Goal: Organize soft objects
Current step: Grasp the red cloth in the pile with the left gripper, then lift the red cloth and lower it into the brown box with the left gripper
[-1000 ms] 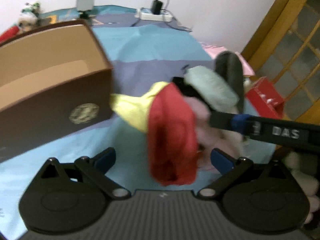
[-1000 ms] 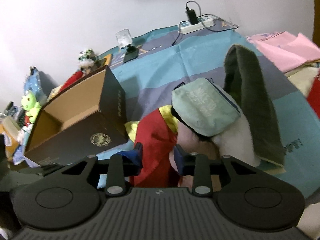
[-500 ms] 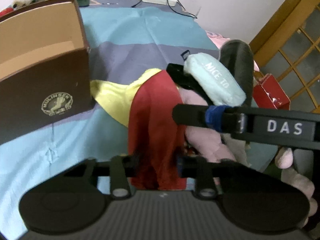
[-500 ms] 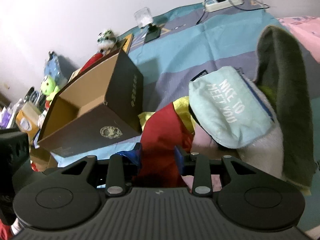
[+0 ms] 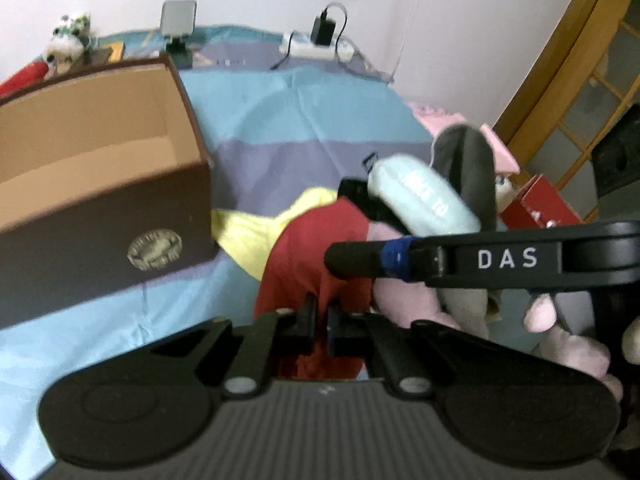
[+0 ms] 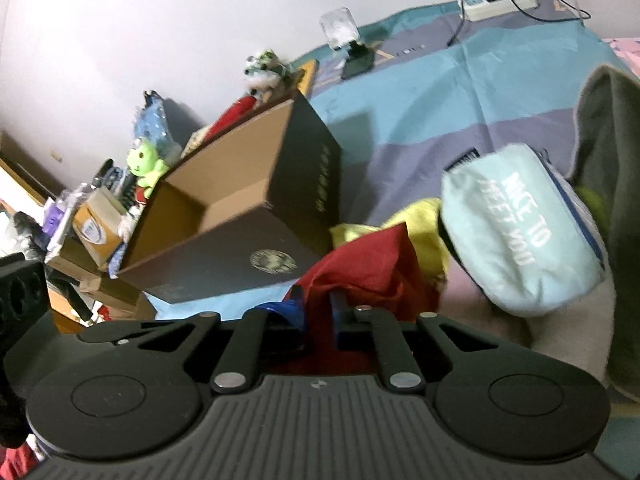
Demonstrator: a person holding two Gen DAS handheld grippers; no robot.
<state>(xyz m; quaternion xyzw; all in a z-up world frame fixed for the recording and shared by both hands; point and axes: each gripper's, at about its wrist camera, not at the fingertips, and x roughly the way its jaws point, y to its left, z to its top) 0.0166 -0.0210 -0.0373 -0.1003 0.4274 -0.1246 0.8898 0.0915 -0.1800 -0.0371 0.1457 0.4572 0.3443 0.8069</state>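
- Left wrist view: the left gripper is clamped on a fold of the red cloth, with its 2 fingers pressed nearly together.
- The red cloth runs straight ahead of the jaws, over a yellow cloth ahead and left.
- The open brown box stands well left and ahead, upright on the striped bedsheet.
- The right gripper's finger crosses from the right, just above the red cloth.
- A light-blue pouch and a pink plush lie ahead and right.
- Right wrist view: the right gripper is closed on the same red cloth, which is bunched between the 2 pads.
- The light-blue pouch lies ahead and right, against a grey-green cloth.
- The brown box sits ahead and left, touching the yellow cloth.
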